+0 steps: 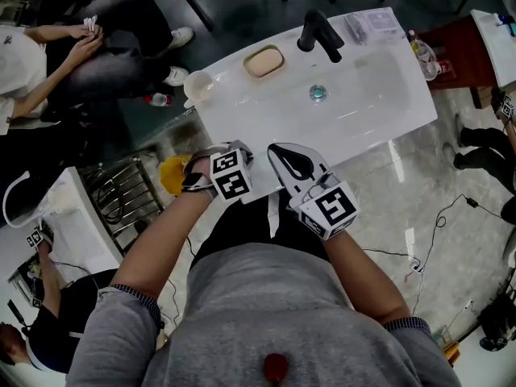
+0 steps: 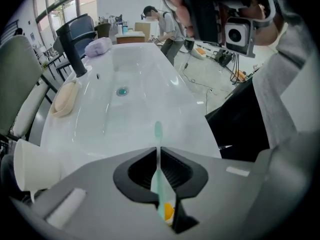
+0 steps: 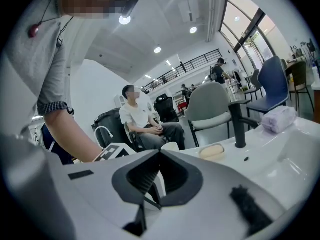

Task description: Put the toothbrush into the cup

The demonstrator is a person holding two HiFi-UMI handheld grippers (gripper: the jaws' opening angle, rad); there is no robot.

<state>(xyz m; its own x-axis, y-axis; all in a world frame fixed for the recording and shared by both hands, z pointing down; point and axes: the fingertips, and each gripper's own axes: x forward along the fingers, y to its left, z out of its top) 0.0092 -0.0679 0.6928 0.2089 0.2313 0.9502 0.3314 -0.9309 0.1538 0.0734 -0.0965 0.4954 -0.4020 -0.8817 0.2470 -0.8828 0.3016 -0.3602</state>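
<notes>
A pale teal toothbrush (image 2: pixel 158 133) runs up between the jaws of my left gripper (image 2: pixel 159 152), which is shut on its handle; its head sticks out over the front rim of the white sink (image 2: pixel 130 119). The white cup (image 2: pixel 31 165) stands at the sink's left end, to the left of the gripper; in the head view the cup (image 1: pixel 198 84) sits at the sink's near-left corner, beyond my left gripper (image 1: pixel 216 161). My right gripper (image 3: pixel 160 153) is shut with nothing in it and hangs level beside the left one (image 1: pixel 280 155); the cup (image 3: pixel 170 146) shows just past its tips.
A black faucet (image 1: pixel 319 32), a soap dish (image 1: pixel 264 61) and a drain (image 1: pixel 318 93) are on the sink (image 1: pixel 387 111). A person sits on a chair (image 1: pixel 97 47) beyond the cup. A wire rack (image 1: pixel 121 192) and a yellow object (image 1: pixel 172 174) are below the sink's left end.
</notes>
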